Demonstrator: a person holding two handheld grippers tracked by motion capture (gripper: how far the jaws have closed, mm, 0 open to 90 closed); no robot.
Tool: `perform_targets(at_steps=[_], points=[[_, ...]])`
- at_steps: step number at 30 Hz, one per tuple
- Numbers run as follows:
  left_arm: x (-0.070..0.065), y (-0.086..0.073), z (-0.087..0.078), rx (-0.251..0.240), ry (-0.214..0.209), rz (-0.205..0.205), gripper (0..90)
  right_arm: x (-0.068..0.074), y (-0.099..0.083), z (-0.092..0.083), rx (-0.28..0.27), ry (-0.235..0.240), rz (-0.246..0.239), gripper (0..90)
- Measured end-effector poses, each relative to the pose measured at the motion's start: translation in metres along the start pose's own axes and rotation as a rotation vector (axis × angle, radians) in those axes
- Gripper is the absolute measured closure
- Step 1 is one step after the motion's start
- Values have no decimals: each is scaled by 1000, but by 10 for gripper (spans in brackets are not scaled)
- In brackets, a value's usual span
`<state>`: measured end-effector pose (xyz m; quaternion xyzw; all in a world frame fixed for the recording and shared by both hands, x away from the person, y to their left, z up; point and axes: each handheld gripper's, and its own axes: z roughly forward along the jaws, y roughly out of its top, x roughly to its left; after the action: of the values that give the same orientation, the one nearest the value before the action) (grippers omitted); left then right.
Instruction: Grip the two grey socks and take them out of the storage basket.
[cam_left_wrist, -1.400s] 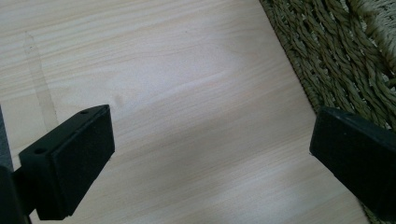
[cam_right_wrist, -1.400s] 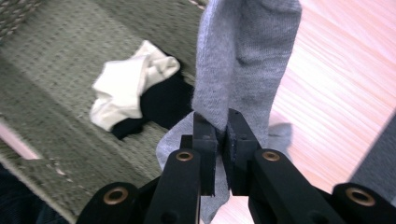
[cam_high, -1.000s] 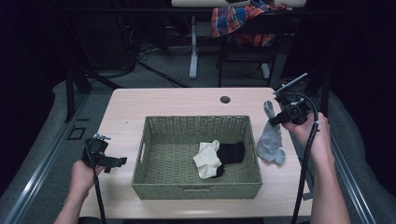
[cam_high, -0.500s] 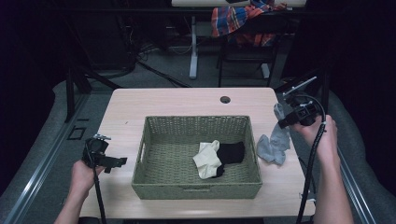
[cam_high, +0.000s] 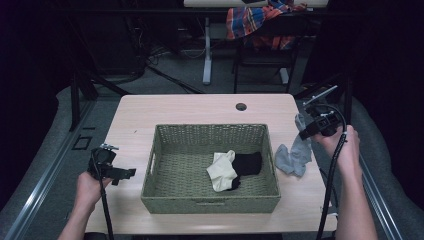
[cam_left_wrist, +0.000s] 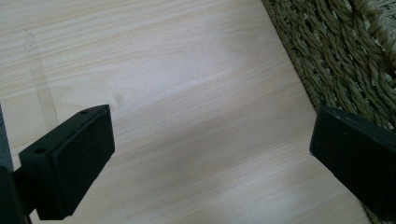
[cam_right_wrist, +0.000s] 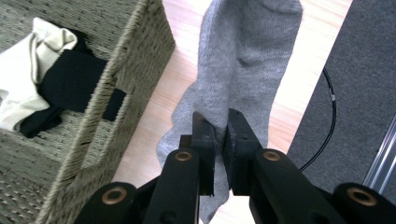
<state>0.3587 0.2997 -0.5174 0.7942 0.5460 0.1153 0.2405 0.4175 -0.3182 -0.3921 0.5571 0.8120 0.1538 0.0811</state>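
**Inspector:** Right gripper (cam_high: 303, 134) is pinching a grey sock (cam_high: 295, 155), jaws pressed together on the cloth near its top. Compared with a second ago, that hand has come down and drawn outward, away from the basket (cam_high: 210, 202). The sock then hung free beside the basket's right wall; now its lower end is bunched on the table (cam_high: 190, 107), directly below the jaws.

**Assessor:** What does that mean for the work?

**Inspector:** In my judgement the sock is not yet over the basket. It lies outside the right wall, close beside it, in the right gripper view (cam_right_wrist: 243, 51) as well. To drop it inside, the gripper would need to lift again and carry toward the basket.

**Assessor:** The other tool?

**Inspector:** Left gripper (cam_high: 131, 172) has not moved. Its jaws are spread wide with nothing between them, over bare table, with the basket's left wall just ahead of them.

**Assessor:** Counts?

**Inspector:** One basket. Three cloth items: one grey sock in the right gripper, one cream sock (cam_high: 222, 170) and one black sock (cam_high: 247, 162) inside the basket, overlapping. I cannot tell whether the black one is a single piece. Two grippers. One round hole (cam_high: 241, 106) in the tabletop, beyond the basket.
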Motion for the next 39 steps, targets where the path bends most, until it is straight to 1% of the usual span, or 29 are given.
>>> perform_targets(at_steps=[6,8,10,11,18,21,23,25,26,27,28,30,31,32,34,35,39], points=[[0,0,0,-2,-1,1,2,-5,-1,11,14,3,12,845],[0,0,0,-1,-4,2,2,-6,0,15,28,3,12,845],[0,0,1,-3,-1,3,2,-7,-1,20,23,9,22,845],[0,0,0,-3,-2,4,2,-8,0,22,40,6,14,844],[0,0,0,-2,-5,4,2,-11,-1,39,73,6,22,844],[0,0,0,-2,-4,3,2,-13,0,44,94,13,14,844],[0,0,0,-2,-5,3,2,-13,-1,48,90,6,27,845],[0,0,0,-3,-4,3,2,-15,-2,52,92,10,28,844],[0,0,0,-3,-5,3,2,-15,-2,53,91,17,37,844],[0,0,0,-6,-2,3,2,-15,-3,55,88,11,44,844],[-1,0,0,-6,-1,3,2,-16,-2,56,105,12,26,845],[-1,0,0,-5,-1,4,2,-15,-2,60,115,16,24,844],[-1,0,0,-6,-1,4,2,-14,-3,64,101,17,35,844],[-1,0,0,-6,-2,2,2,-14,-2,65,125,16,23,844],[-1,0,1,-6,-2,2,2,-13,-1,70,144,19,14,844],[-1,0,1,-6,-3,2,2,-12,-2,74,129,19,25,844],[-1,0,1,-6,-3,2,2,-12,-2,82,155,20,17,843]])
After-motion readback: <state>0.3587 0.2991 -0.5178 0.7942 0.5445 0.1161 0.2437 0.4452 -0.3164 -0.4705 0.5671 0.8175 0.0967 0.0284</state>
